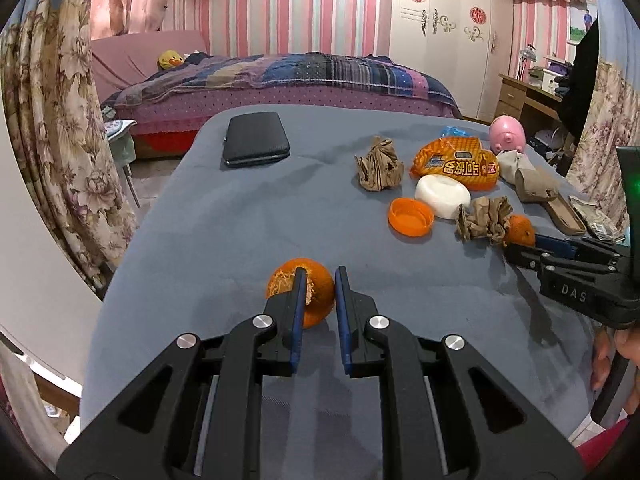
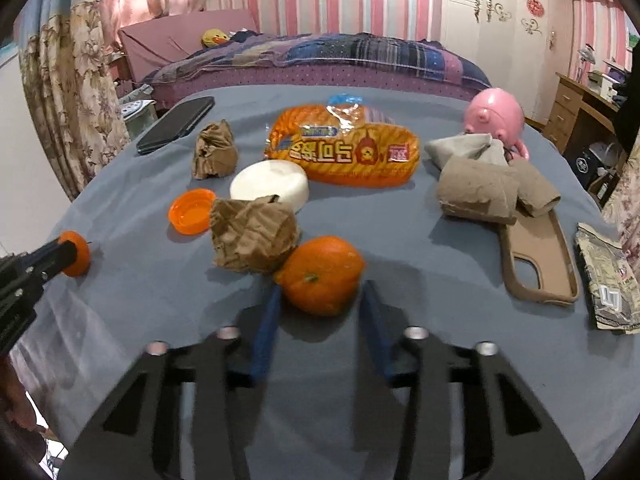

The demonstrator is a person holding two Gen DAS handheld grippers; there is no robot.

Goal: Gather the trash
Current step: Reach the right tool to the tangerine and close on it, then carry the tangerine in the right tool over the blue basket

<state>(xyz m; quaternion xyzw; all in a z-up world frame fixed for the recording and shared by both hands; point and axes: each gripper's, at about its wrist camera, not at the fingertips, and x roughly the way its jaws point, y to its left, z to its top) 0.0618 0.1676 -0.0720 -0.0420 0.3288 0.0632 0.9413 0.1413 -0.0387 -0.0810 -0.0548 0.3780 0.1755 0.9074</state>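
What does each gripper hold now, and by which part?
Left gripper pinches the torn orange peel cup by its wall. Right gripper flanks the whole orange tangerine; a grip cannot be told.

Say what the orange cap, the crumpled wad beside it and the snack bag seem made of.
Orange cap: likely plastic, smooth with moulded rim. Crumpled wad: brown paper, matte with sharp creases. Snack bag: probably plastic film, glossy and printed.

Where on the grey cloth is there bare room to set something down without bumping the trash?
Bare cloth runs between the black case and the orange peel at the left gripper. A smaller patch lies between the whole orange and the tan phone case. Crowded: around the snack bag, white dish and crumpled paper.
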